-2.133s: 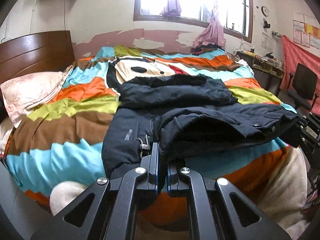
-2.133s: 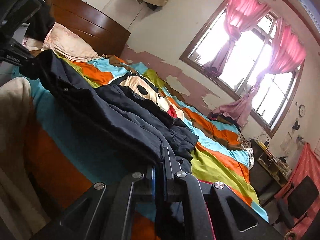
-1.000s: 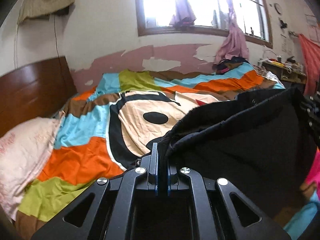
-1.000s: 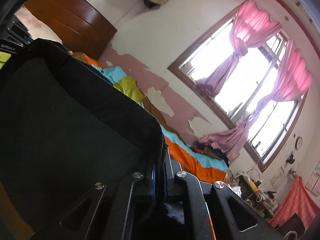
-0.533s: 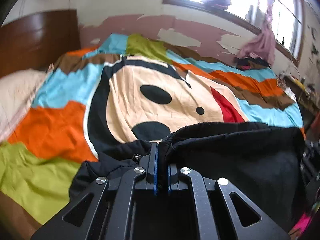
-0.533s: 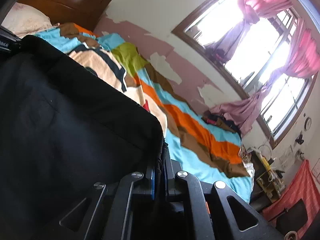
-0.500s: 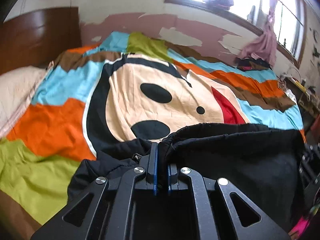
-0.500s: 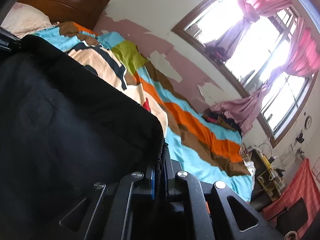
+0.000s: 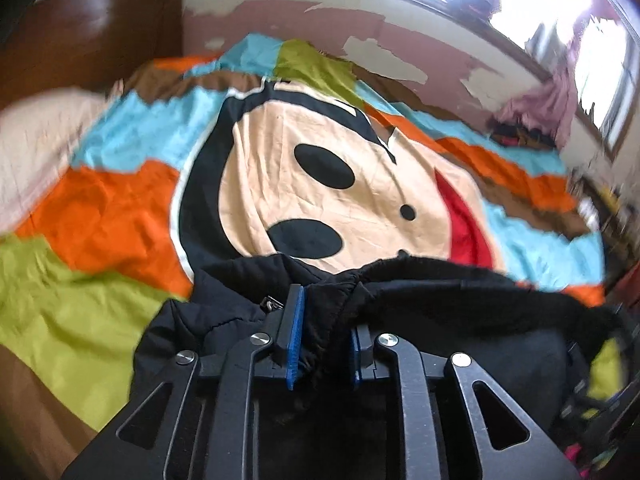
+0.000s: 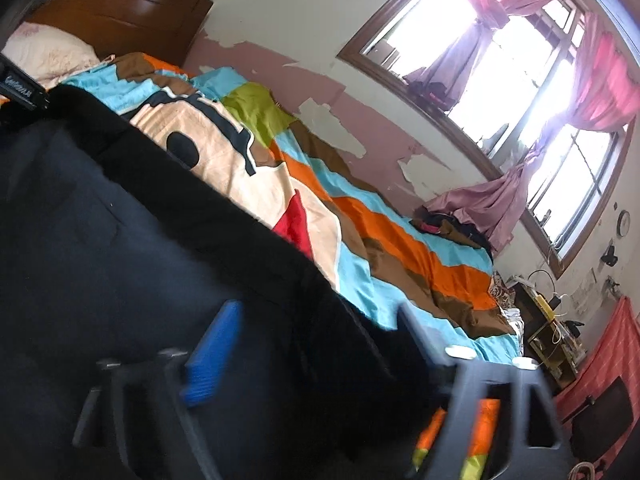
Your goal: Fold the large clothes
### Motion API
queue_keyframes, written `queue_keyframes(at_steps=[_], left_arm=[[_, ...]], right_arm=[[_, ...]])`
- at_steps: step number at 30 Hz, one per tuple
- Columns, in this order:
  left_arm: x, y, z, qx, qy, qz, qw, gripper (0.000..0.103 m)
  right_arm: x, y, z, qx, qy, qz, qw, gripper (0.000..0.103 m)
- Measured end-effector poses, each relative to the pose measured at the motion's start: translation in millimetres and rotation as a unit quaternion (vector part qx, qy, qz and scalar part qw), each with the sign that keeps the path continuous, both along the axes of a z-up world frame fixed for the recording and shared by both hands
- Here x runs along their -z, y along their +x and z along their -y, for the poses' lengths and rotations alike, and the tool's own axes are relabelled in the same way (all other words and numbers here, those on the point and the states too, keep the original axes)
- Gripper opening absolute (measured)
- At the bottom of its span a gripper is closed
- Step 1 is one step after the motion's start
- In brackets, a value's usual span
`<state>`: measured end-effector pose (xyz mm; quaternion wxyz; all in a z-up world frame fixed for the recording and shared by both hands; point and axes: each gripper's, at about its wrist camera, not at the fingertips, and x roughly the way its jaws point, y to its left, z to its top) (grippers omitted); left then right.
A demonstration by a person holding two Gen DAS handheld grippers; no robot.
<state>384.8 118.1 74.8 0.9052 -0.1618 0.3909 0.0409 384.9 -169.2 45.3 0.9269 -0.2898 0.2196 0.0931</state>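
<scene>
Releasing: your right gripper jaws have just sprung wide, your left gripper jaws just parted slightly, dark padded jacket hem loose between them. Jacket lies folded over on the striped cartoon bedspread; fold likely done.

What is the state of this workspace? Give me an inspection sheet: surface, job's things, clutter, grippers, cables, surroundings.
Surface: bed with a striped cartoon-face bedspread.
Job's things: black jacket, laid on the near part of the bed.
Clutter: pillow by the headboard; heap of clothes at the far side under the window.
Grippers: left gripper jaws have just been opening, slightly parted, jacket fabric between them; right gripper jaws have just been opening, wide apart over the jacket.
Cables: thin wires near the desk, blurred.
Surroundings: wooden headboard, window with pink curtains, peeling wall paint.
</scene>
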Motion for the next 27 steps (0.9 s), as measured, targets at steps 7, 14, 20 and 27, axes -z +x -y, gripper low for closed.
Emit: queue_keyframes(at_steps=[7, 14, 20, 27], left_arm=[[-19, -9, -12, -0.014, -0.061, -0.016, 0.9979, 0.017], [-40, -16, -24, -0.013, -0.125, -0.043, 0.9911, 0.018], [-67, -19, -23, 0.035, -0.102, -0.077, 0.9912, 0.021], [-106, -45, -43, -0.003, -0.18, 0.007, 0.9837, 0.081]], right_arm=[[-19, -23, 22, -0.011, 0.065, -0.017, 0.998, 0.095], [-22, -40, 54, 0.001, 0.159, -0.076, 0.984, 0.097], [-7, -51, 77, 0.008, 0.205, -0.158, 0.966, 0.098], [-3, -66, 85, 0.008, 0.224, -0.179, 0.958, 0.098]])
